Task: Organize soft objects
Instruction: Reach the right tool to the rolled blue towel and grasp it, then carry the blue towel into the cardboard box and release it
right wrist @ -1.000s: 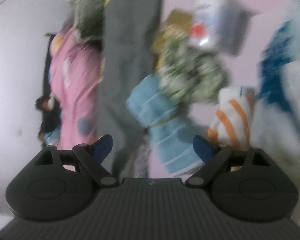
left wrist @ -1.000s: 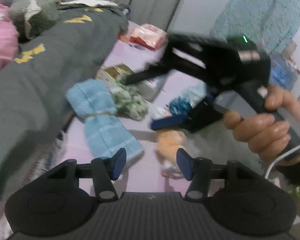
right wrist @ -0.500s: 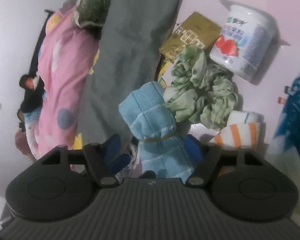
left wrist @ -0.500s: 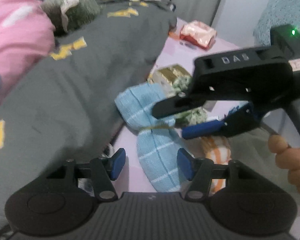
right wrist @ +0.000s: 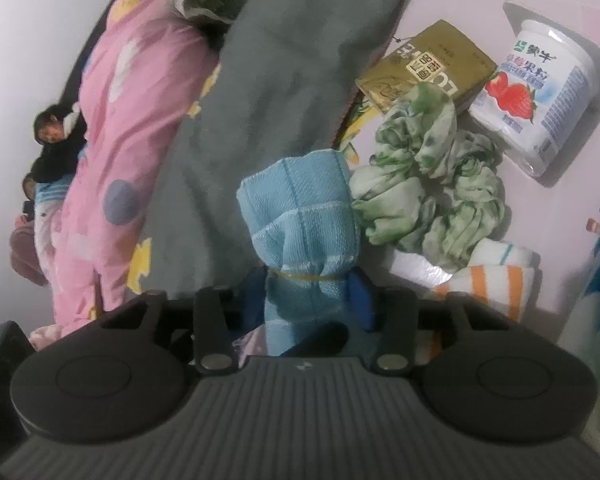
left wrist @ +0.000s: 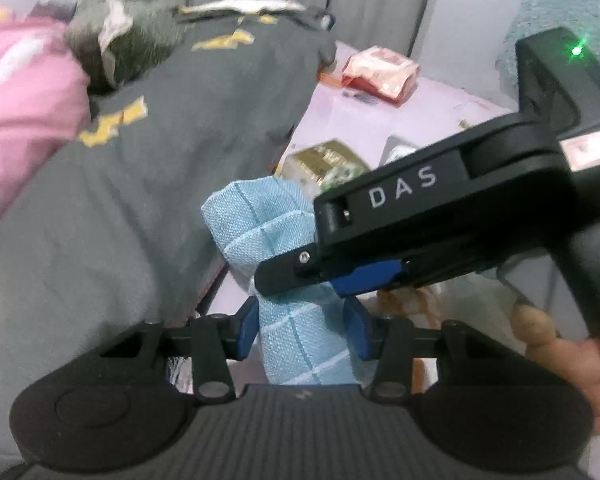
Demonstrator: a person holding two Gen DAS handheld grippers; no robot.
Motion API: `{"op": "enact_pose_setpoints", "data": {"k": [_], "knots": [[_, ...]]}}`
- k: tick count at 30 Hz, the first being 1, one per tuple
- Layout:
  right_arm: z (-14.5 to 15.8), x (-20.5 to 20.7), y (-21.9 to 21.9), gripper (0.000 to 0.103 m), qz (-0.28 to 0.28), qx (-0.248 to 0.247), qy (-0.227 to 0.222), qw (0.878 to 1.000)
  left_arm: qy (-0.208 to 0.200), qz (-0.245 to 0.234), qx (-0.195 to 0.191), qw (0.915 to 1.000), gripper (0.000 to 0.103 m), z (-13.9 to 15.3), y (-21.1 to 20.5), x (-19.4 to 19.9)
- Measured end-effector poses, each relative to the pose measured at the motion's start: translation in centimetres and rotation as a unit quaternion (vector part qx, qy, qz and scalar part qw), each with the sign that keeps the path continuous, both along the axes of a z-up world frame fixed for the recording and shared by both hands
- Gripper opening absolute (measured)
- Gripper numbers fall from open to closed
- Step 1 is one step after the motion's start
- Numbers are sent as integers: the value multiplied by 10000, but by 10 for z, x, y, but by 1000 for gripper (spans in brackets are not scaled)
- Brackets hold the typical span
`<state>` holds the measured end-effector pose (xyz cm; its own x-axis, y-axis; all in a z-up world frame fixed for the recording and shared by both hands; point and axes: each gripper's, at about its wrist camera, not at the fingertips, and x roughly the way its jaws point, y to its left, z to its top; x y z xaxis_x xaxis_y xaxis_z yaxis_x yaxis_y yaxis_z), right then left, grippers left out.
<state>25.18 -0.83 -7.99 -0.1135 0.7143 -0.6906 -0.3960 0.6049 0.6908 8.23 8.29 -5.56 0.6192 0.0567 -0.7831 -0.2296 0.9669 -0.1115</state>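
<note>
Item: rolled light-blue towel (right wrist: 300,216), bound near its lower end by a thin yellow rubber band (right wrist: 300,277). It is lying on the pale pink surface (left wrist: 432,100), up against the edge of a grey blanket with yellow patches (left wrist: 140,184).

Left gripper (left wrist: 305,330): its jaws are closing, standing narrow with the towel's lower end between the blue pads; whether the pads are pressing the cloth cannot be told.

Right gripper (right wrist: 306,300): its jaws are closing around the towel at the band, the pads sitting against the cloth on both sides. In the left wrist view this gripper is crossing over the towel from the right, a hand (left wrist: 572,344) holding its handle.

Neighbours, right wrist view: a green-and-white scrunchie (right wrist: 428,184) is touching the towel's right side; an orange-striped white cloth (right wrist: 488,280) is lying just beyond the scrunchie; a gold packet (right wrist: 428,64) and a strawberry yogurt tub (right wrist: 536,92) are lying farther off.

Beyond the blanket: a pink patterned quilt (right wrist: 112,120). At the far edge in the left wrist view: a red snack packet (left wrist: 380,74).
</note>
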Motion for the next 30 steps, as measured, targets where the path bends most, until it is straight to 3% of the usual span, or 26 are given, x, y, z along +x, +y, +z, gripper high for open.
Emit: {"op": "enact_pose_setpoints", "data": {"k": [9,16,23,30], "knots": [[35,-10,-35,38,-151,690,-165,9974,-481,-195,319,9981,47,43,-22,-17],[77,-15,-98,37,-582,1217,-522,9895,-971,-887,526,9899,49,84,-67,-15],[115,-18,-212,37,-1583,1375,-1049,9721,-1294,-2107,450,9679,50,109,-154,21],[130,-30,-363,36,-2862,861,-1469,9429,-1241,-3453,98,9302,51,109,-275,72]]}}
